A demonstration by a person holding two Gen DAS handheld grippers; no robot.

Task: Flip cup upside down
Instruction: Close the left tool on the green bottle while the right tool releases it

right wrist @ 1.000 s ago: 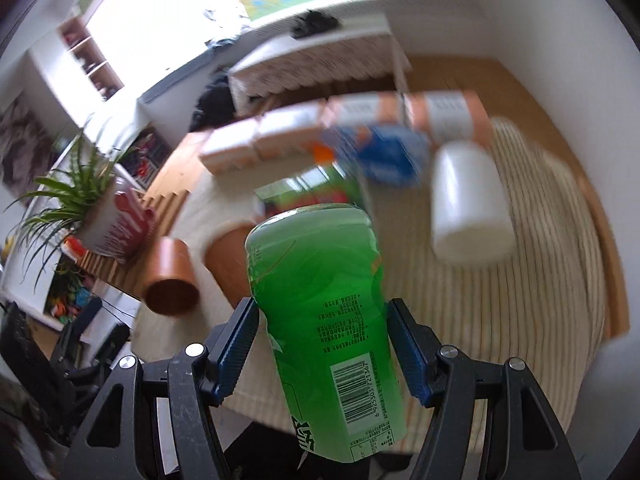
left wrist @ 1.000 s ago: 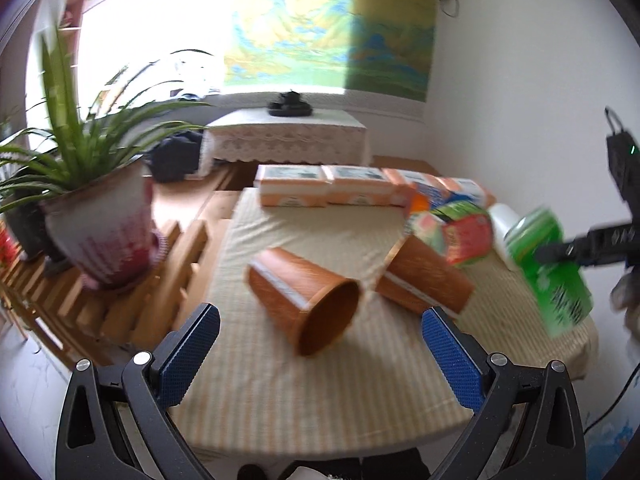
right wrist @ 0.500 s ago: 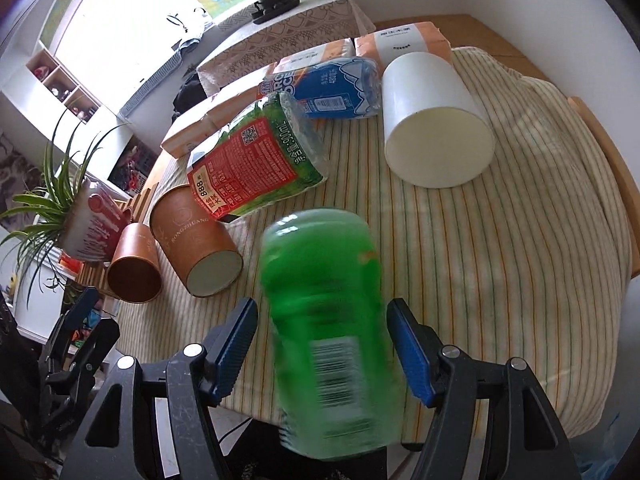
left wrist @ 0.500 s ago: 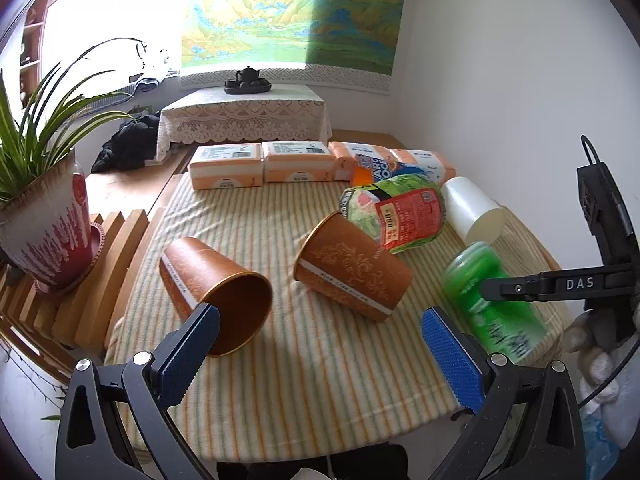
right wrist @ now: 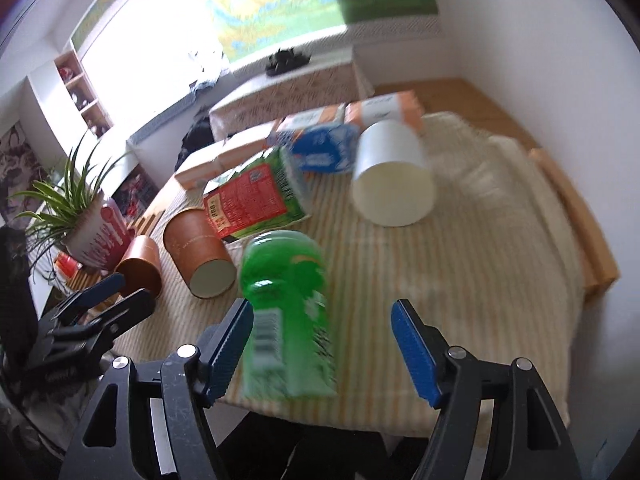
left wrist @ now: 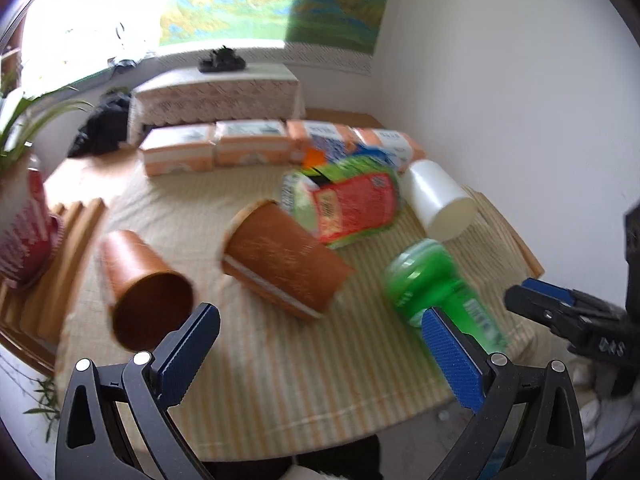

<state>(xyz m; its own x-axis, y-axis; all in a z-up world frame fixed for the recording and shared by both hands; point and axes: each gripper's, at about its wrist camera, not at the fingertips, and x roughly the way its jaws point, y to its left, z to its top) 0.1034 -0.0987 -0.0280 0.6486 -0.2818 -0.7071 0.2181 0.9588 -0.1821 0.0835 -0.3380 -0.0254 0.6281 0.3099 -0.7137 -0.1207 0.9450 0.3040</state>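
Note:
Two brown paper cups lie on their sides on the striped cloth: one at the left (left wrist: 140, 284), mouth toward me, and a larger one in the middle (left wrist: 284, 264). They also show in the right wrist view, the left cup (right wrist: 140, 266) and the larger cup (right wrist: 198, 252). A white cup (left wrist: 438, 200) lies on its side at the back right, also in the right wrist view (right wrist: 394, 174). A green bottle (right wrist: 290, 316) lies on the cloth between my right gripper's (right wrist: 324, 348) open jaws, not clamped. My left gripper (left wrist: 320, 356) is open and empty.
A red and green packet (left wrist: 352, 204) and a blue packet (right wrist: 324, 148) lie behind the cups. A row of orange boxes (left wrist: 216, 152) lines the table's far edge. A potted plant (right wrist: 88, 220) stands left of the table. The white wall is at the right.
My right gripper has opened and let go of the green bottle, which now lies on the cloth. The left gripper has shifted its view slightly.

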